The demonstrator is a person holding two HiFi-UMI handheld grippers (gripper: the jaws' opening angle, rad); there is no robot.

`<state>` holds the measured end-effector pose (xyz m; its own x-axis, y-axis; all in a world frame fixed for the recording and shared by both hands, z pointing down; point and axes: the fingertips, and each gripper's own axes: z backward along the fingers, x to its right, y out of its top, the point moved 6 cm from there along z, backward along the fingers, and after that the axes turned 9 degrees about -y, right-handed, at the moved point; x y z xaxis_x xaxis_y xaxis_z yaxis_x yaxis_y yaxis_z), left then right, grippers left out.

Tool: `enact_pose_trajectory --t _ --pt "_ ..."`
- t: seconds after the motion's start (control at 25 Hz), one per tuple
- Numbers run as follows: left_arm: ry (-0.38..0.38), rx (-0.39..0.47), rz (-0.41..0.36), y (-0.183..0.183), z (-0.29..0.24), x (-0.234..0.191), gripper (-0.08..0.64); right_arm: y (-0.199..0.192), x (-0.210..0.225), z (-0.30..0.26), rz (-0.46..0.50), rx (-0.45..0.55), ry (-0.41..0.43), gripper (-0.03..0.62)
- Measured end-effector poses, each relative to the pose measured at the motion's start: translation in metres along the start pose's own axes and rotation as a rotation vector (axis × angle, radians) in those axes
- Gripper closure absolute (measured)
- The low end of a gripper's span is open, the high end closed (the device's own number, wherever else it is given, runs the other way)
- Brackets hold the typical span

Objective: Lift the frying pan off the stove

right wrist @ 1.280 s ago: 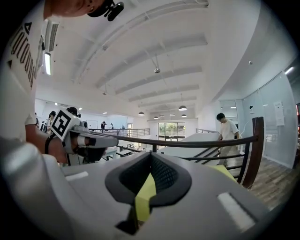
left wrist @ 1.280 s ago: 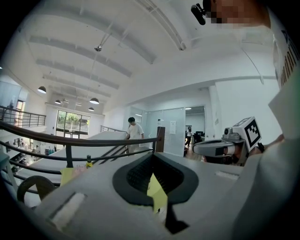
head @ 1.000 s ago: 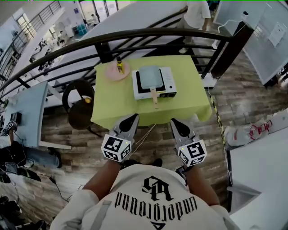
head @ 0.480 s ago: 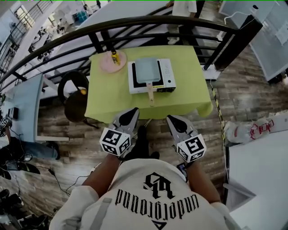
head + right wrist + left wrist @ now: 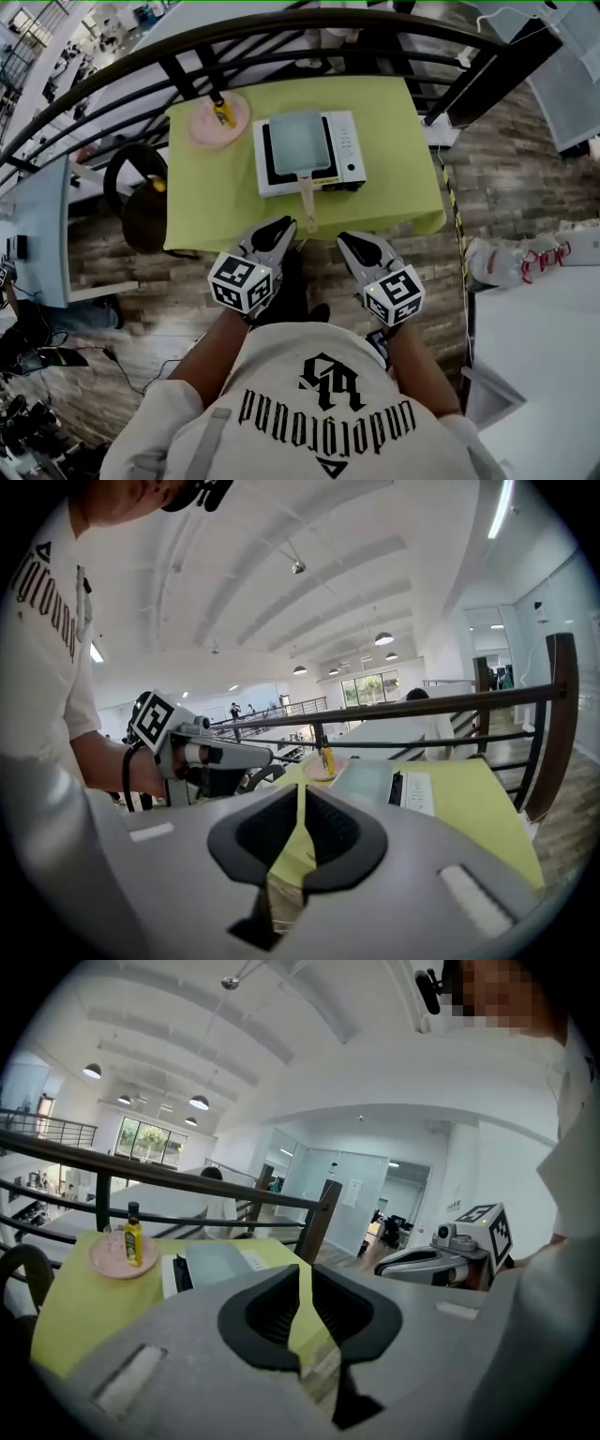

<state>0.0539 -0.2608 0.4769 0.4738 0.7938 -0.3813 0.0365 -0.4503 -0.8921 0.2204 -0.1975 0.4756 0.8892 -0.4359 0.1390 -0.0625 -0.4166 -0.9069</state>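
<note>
A square grey-blue frying pan (image 5: 298, 142) with a wooden handle (image 5: 307, 192) sits on a white stove (image 5: 349, 150) on the green table (image 5: 206, 206). The handle points toward me. My left gripper (image 5: 277, 228) and right gripper (image 5: 349, 241) hover side by side at the table's near edge, short of the handle. Both have just been opening: each shows only a narrow slit, with nothing between the pads. In the left gripper view the pan (image 5: 217, 1262) lies beyond the left gripper (image 5: 305, 1277). The right gripper view shows the pan (image 5: 366, 778) ahead of the right gripper (image 5: 302, 794).
A pink plate (image 5: 204, 129) with a yellow oil bottle (image 5: 223, 112) stands left of the stove. A dark metal railing (image 5: 281, 37) curves behind the table. A black chair (image 5: 141, 192) stands at the table's left side. Wooden floor (image 5: 487, 187) surrounds the table.
Both grippers have moved forward and down toward the table's near edge. The table and pan now sit closer and lower in the head view. Nothing has been taken hold of.
</note>
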Motion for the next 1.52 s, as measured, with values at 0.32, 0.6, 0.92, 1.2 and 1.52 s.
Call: enact_pose_trajectory --t 0.32,0.6,0.92,1.2,1.52 --pt "-0.056 -0.053 0.189 -0.025 -0.038 -0.058 0.423 -0.028 0.027 -0.063 -0.093 -0.147 0.057 0.466" --pt "-0.13 -0.119 0.327 -0.054 -0.067 -0.094 0.341 -0.063 0.04 -0.106 -0.19 -0.273 0.138 0.414" --pt "-0.224 -0.164 0.506 -0.079 -0.1 -0.129 0.302 -0.089 0.055 -0.142 -0.326 -0.364 0.192 0.388" --pt "-0.314 -0.236 0.617 -0.108 -0.122 -0.148 0.273 -0.11 0.05 -0.164 -0.431 -0.461 0.338 0.363" --pt "-0.415 -0.246 0.718 -0.127 -0.144 -0.157 0.268 -0.129 0.045 -0.187 -0.542 -0.504 0.468 0.359"
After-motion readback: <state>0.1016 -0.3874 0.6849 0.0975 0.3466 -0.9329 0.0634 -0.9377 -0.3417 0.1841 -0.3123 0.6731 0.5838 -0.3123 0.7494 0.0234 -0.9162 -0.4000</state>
